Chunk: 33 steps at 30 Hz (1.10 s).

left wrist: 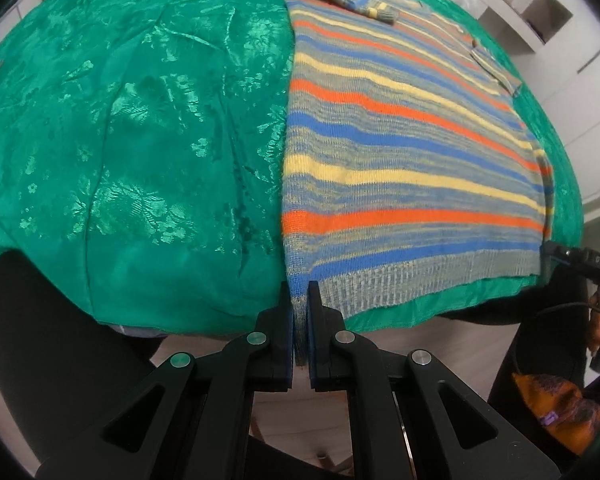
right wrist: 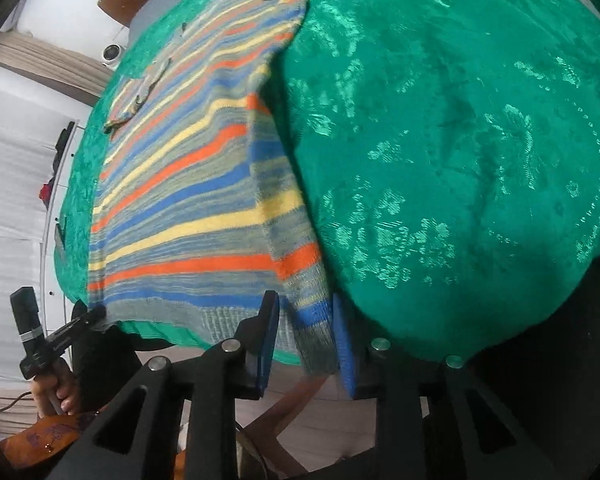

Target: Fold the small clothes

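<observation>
Left wrist view: black two-finger left gripper (left wrist: 299, 304) pinches the near-left hem corner of the striped orange-blue-yellow knit sweater (left wrist: 400, 160), jaws pressed together on it. Sweater lies flat on the green floral-patterned tablecloth (left wrist: 120, 140), long axis running away from the gripper.

Right wrist view: right gripper (right wrist: 305, 322) stands spread, blue pads either side of the folded-over right hem corner (right wrist: 312, 312) without pinching. Both hands sit at the near hem.

Shiny green floral tablecloth (left wrist: 140, 140) over the table; white cabinets (left wrist: 572, 52) and wood floor (right wrist: 300, 404) behind.
</observation>
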{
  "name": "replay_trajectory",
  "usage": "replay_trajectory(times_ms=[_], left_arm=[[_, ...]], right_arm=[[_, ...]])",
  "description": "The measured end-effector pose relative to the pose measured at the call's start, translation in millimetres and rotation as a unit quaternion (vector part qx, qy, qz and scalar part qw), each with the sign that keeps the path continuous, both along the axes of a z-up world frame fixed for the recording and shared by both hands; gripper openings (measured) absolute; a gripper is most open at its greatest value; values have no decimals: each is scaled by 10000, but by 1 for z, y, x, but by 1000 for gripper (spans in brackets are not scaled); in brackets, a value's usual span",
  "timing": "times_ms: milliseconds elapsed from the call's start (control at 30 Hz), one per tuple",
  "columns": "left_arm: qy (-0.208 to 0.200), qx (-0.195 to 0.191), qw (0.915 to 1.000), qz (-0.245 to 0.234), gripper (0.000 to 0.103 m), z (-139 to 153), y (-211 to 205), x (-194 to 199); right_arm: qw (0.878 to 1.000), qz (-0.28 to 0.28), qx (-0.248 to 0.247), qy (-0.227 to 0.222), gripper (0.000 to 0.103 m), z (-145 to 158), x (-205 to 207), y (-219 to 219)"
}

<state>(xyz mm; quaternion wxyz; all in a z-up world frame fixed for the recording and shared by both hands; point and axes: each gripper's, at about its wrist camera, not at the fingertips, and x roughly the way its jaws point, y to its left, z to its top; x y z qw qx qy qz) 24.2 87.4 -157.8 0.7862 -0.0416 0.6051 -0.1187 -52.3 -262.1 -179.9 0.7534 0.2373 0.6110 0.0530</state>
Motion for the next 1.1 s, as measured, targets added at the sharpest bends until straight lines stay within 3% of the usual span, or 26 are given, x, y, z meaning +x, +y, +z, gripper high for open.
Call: replay_trajectory(times_ms=[100, 300, 367, 500, 567, 633, 667, 700, 767, 800, 967, 1100], left_arm=[[-2, -1, 9999, 110, 3, 0, 2, 1], [-117, -60, 9994, 327, 3, 11, 17, -10], [-58, -29, 9994, 332, 3, 5, 17, -9], [-8, -1, 9996, 285, 3, 0, 11, -7], [-17, 22, 9997, 250, 3, 0, 7, -7], [-10, 21, 9997, 253, 3, -1, 6, -5], [-8, 13, 9997, 263, 3, -1, 7, -5], [-10, 7, 9996, 277, 3, 0, 6, -4], [-23, -2, 9995, 304, 3, 0, 8, -5], [-28, 1, 9995, 314, 3, 0, 9, -5], [-19, 151, 9993, 351, 3, -3, 14, -9], [215, 413, 9985, 294, 3, -27, 5, -3]], right_arm=[[9993, 113, -327, 156, 7, -4, 0, 5], [9992, -327, -86, 215, 7, 7, -12, -13], [9976, -517, -288, 371, 7, 1, -16, -23], [9980, -568, -186, 198, 10, 3, -24, -27], [9990, -423, -120, 58, 17, 11, -25, -20], [9995, -286, -142, 19, 53, 13, -21, -11], [9995, -199, -259, -2, 54, 13, -18, -7], [9991, -99, -422, 37, 53, 11, -15, -3], [9983, 2, -564, 139, 14, 5, -12, -1], [9976, -31, -657, 205, 5, 3, -12, -3], [9955, -151, -893, 296, 4, 6, -22, -21], [9949, -259, -866, 438, 4, -9, -22, -33]])
